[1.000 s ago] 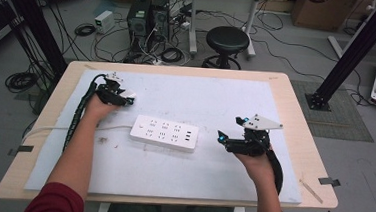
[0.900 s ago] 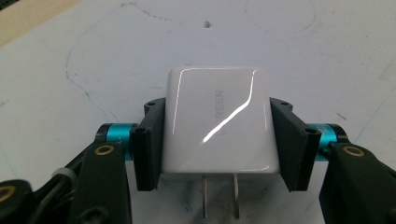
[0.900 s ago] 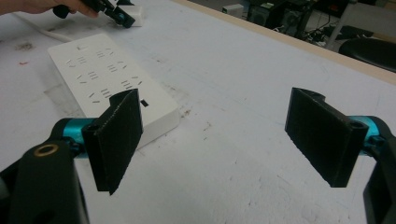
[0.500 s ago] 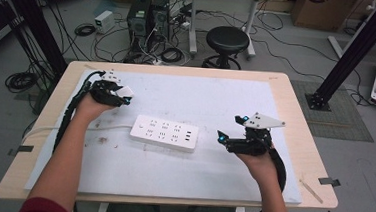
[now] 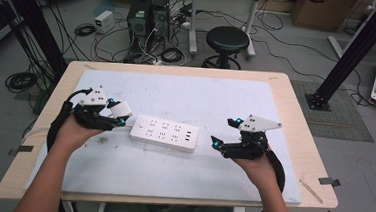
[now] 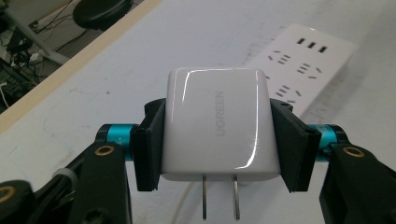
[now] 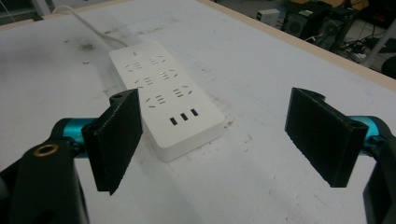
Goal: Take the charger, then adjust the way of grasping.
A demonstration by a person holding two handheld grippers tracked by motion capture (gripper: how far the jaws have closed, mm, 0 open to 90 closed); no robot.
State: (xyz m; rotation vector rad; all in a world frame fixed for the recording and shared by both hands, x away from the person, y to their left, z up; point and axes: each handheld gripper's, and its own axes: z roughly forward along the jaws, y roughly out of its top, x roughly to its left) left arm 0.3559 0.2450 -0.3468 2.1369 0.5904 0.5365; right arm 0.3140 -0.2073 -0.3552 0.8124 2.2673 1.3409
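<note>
Nearest the front edge of the bench [image 5: 297, 98], the right tongs [image 5: 217, 143] sit wide apart, gripping nothing, tips aimed at the white power strip [image 5: 164, 133]. The strip lies flat mid-bench, USB end toward those tongs. At the strip's other end, toward the left edge, the left tongs [image 5: 120, 112] are clamped tight on a white UGREEN charger plug [image 6: 217, 123], its two prongs facing the camera.

Charger [image 6: 217, 126]: glossy white plastic with two bare metal prongs. Power strip [image 7: 166, 98]: smooth white plastic, duller sheen. Surface [image 5: 202, 94]: matt white, scuffed sheet, pale wood edge; jaws faced in rough matt black.
</note>
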